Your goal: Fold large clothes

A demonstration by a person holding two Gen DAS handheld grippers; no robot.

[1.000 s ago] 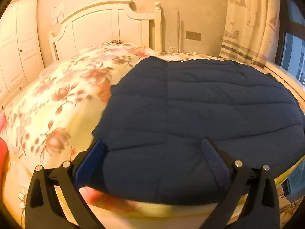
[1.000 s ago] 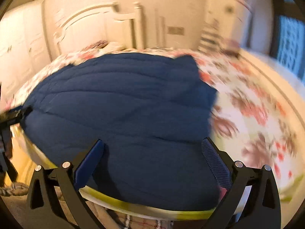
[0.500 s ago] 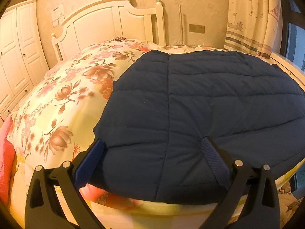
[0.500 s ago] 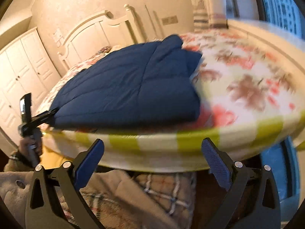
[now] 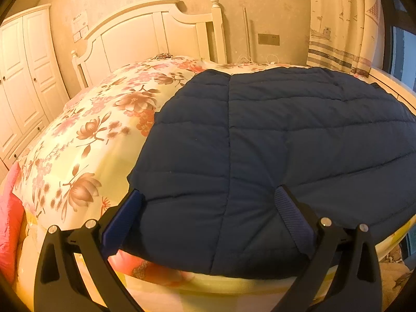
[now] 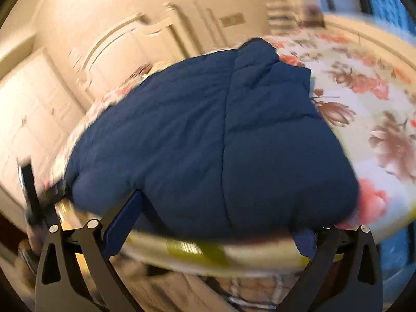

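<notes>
Left tool [image 5: 208, 202] wide open, empty, at jacket [image 5: 273, 143] hem | right tool [image 6: 215, 208] likewise, blurred | steady yourself; pinch both hem corners evenly against bed [image 5: 91, 143].

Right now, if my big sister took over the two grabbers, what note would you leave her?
Left gripper: open, holding nothing, at the near edge of the navy quilted jacket.
Right gripper: open, holding nothing, at the near edge too; its picture is blurry.
The jacket lies flat on the flowered bedspread, near the foot of the bed.
Done: jacket laid out; whether already folded, cannot tell.
Left: grab an edge and fold.
</notes>
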